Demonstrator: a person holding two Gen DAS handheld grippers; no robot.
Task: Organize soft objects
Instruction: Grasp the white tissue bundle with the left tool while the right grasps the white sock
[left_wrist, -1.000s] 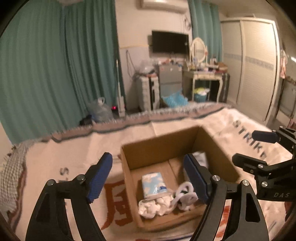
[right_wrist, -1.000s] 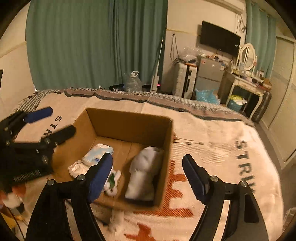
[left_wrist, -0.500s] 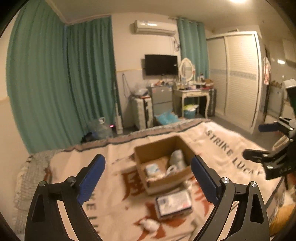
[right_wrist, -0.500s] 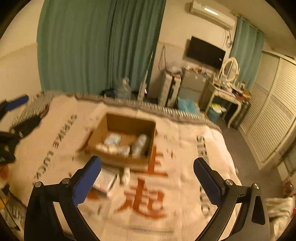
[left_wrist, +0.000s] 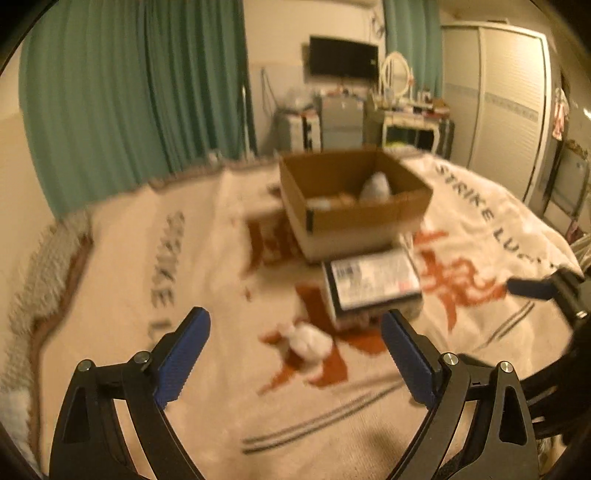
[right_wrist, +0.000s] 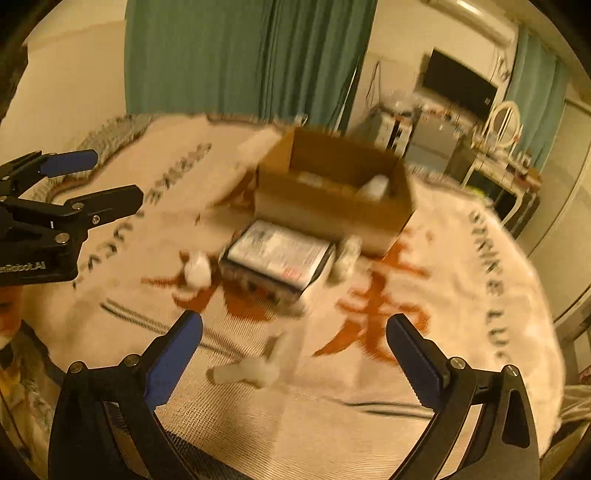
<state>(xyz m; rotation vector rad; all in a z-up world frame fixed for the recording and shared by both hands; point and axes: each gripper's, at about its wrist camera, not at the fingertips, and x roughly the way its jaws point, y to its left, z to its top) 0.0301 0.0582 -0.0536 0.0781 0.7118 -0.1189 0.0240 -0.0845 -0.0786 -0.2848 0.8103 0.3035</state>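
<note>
A cardboard box (left_wrist: 354, 206) stands on the printed blanket (left_wrist: 184, 295) with soft white items inside (left_wrist: 375, 186). A flat printed pack (left_wrist: 373, 286) lies in front of it. A small white soft bundle (left_wrist: 308, 343) lies just ahead of my open, empty left gripper (left_wrist: 295, 356). In the right wrist view the box (right_wrist: 332, 195), the pack (right_wrist: 277, 258) and white soft pieces (right_wrist: 199, 271), (right_wrist: 247, 371), (right_wrist: 345, 258) lie ahead of my open, empty right gripper (right_wrist: 293, 354). The left gripper (right_wrist: 74, 184) shows at the left edge there.
Green curtains (left_wrist: 129, 92), a TV (left_wrist: 343, 61), a dressing table (left_wrist: 413, 122) and a wardrobe (left_wrist: 509, 107) stand beyond the bed. The blanket's fringed edge (left_wrist: 40, 258) runs along the left.
Both grippers have dropped from high above back down toward the blanket, in front of the box. The views are blurred from motion. Both stay open and empty.
</note>
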